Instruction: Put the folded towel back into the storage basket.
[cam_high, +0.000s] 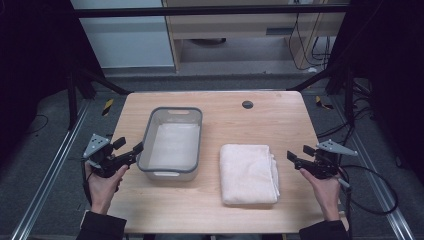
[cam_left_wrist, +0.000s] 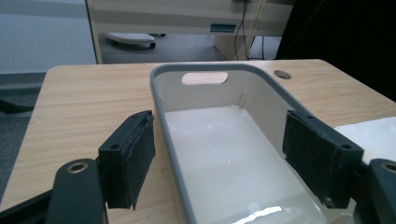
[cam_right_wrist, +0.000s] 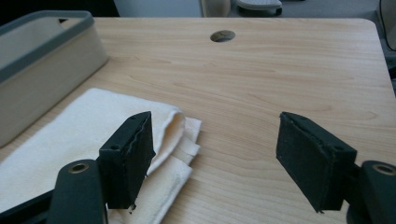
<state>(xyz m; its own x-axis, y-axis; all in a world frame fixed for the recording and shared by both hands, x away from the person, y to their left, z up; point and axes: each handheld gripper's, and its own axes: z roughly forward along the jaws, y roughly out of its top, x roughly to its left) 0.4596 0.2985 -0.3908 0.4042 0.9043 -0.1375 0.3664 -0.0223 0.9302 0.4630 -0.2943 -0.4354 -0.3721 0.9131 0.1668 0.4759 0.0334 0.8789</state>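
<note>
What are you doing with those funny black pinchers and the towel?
A person sits at a wooden table with a tool in each hand. The left tool hovers open beside a grey-rimmed tub, which looks empty. The right tool is open too, just right of a folded cream towel lying flat on the table. Nothing is held yet; my guess is the towel will go into the tub.

the high view looks forward and down over the whole worktop (cam_high: 220, 210) from its near edge. the left gripper view sits low and close at the grey tub (cam_left_wrist: 163, 116), the right gripper view beside the folded towel (cam_right_wrist: 70, 140); both reach the far edge's round hole (cam_right_wrist: 222, 36).
</note>
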